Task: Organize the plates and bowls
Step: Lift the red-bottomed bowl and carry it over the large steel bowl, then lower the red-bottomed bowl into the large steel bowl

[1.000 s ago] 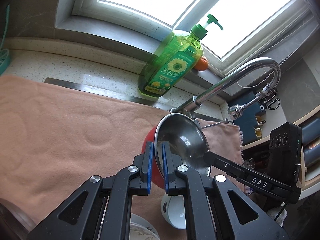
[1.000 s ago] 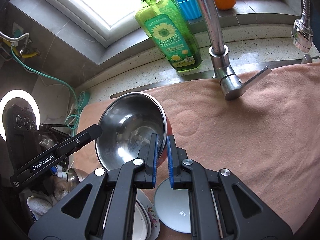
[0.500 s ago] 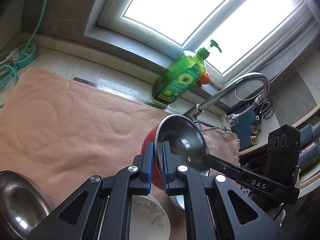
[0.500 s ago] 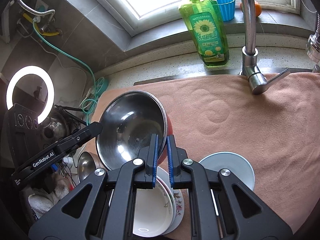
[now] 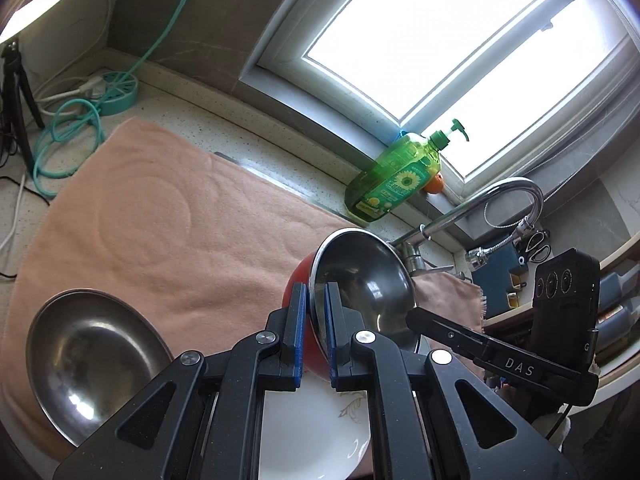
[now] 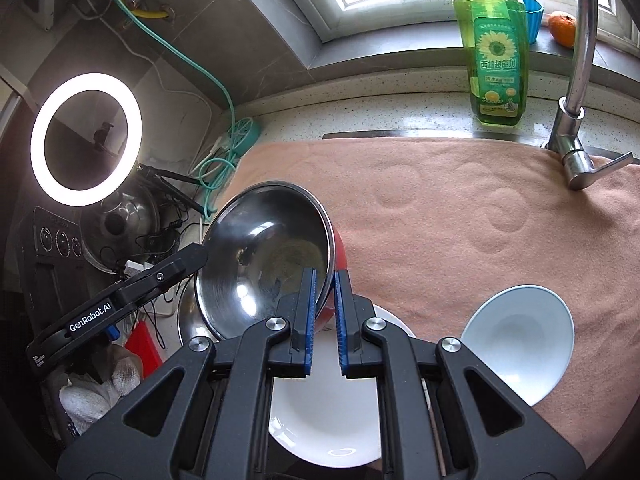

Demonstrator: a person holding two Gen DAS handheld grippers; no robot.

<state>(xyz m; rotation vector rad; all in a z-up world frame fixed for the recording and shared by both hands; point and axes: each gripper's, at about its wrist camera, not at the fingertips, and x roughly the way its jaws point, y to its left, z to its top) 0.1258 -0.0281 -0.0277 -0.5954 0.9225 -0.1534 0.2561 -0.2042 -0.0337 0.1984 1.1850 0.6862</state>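
You have the round steel bowl with the red outer skin (image 5: 360, 280) pinched at its rim from both sides, tilted up on edge above the peach terry towel (image 5: 168, 240) that covers the bench.

Down and to the left of your left claw (image 5: 312, 334) lies a wide, shallow, dull steel bowl (image 5: 92, 364) on the towel; just under the claw sits a white ceramic dish with a faint leaf print (image 5: 316, 432). The left claw is clamped on the red-and-steel bowl's rim, one blue pad inside and one on the red outside.

Your right claw (image 6: 322, 320) is clamped the same way on the opposite rim, with a plain white ceramic dish (image 6: 324, 428) directly below it and a pale blue-white deep bowl (image 6: 520, 332), leaning on its side, low to its right.

Judge the held bowl as light, stiff and thin-walled. Polished steel is slick, so the rim could slide between the pads if you tilt it further; keep both grips level with each other. The ceramic below is hard, glossy and chips easily, so lower gently. The towel is soft, with ring dents pressed into it.
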